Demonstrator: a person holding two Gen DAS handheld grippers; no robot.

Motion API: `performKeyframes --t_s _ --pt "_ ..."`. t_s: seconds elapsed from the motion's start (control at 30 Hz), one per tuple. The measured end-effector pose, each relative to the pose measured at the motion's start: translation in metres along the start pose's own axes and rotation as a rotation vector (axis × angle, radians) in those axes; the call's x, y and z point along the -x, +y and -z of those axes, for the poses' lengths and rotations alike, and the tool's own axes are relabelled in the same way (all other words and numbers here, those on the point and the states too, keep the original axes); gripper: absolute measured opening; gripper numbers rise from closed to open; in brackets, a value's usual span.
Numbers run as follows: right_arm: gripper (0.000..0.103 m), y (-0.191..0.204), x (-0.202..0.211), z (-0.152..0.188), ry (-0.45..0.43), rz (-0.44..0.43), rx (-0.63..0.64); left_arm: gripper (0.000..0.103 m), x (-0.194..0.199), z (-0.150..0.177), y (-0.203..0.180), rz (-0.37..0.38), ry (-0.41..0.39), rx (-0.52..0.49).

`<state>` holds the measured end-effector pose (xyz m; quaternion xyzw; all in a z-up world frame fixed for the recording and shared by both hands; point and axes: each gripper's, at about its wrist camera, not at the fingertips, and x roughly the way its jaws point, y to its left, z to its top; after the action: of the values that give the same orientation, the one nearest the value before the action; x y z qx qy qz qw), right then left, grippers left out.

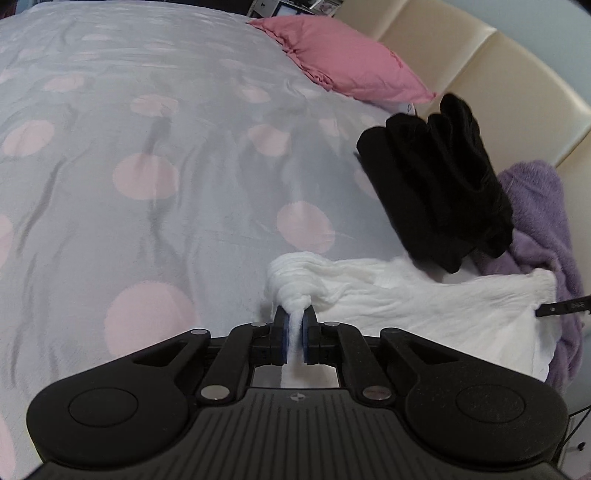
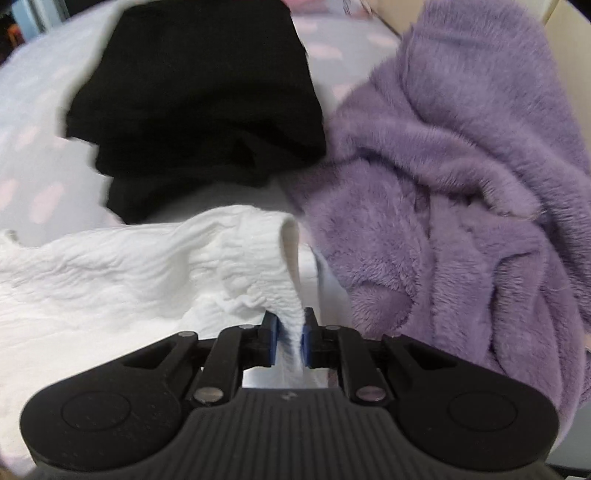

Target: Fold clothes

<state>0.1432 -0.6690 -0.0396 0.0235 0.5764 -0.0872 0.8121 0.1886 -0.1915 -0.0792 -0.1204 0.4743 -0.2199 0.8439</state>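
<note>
While pinched nearly closed, left gripper (image 1: 294,328) grips white garment (image 1: 424,306), right gripper (image 2: 290,328) likewise.

No word, label, brand or number can be read in either view. In the left wrist view, a small black tab (image 1: 563,308) at the right edge of the frame carries faint pale marks, too small and blurred to make out. The boxes or pictures (image 1: 291,8) at the top edge, above the pink pillow (image 1: 347,62), show nothing legible either.
</note>
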Motion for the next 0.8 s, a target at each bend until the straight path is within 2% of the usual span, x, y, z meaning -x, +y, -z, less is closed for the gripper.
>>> performKeyframes --t_s 0.1,0.13,0.17,0.2,0.23,0.3,0.37,0.57,0.67,0.8 --pt "0.016 -0.003 -0.033 0.0 0.053 0.017 -0.037 0.006 -0.012 -0.001 -0.004 -0.014 0.015 0.001" --pt "0.021 -0.003 -0.04 0.002 0.07 0.029 -0.04 0.006 -0.014 -0.001 -0.004 -0.022 0.02 -0.006" --pt "0.034 -0.005 -0.044 0.005 0.076 0.049 -0.042 0.009 -0.014 0.0 -0.004 -0.028 0.023 -0.009" --pt "0.045 -0.007 -0.044 0.007 0.067 0.065 -0.044 0.014 -0.013 0.001 -0.004 -0.027 0.022 -0.007" --pt "0.046 -0.01 -0.039 0.01 0.049 0.063 -0.052 0.019 -0.01 0.002 -0.003 -0.027 0.02 -0.007" --pt "0.049 -0.019 -0.026 0.018 0.009 0.033 -0.079 0.039 -0.003 0.006 -0.001 -0.033 0.015 -0.004" --pt "0.056 -0.029 -0.008 0.029 -0.027 -0.006 -0.114 0.044 0.007 0.014 0.001 -0.027 0.011 0.005" --pt "0.071 -0.046 0.018 0.079 -0.042 -0.097 -0.18 0.05 0.04 0.056 0.001 0.071 0.054 0.069" --pt "0.073 -0.055 0.008 0.101 -0.007 -0.128 -0.274 0.051 0.05 0.08 -0.002 0.126 0.092 0.115" --pt "0.073 -0.071 -0.017 0.123 0.009 -0.21 -0.437 0.051 0.049 0.106 -0.006 0.151 0.134 0.155"
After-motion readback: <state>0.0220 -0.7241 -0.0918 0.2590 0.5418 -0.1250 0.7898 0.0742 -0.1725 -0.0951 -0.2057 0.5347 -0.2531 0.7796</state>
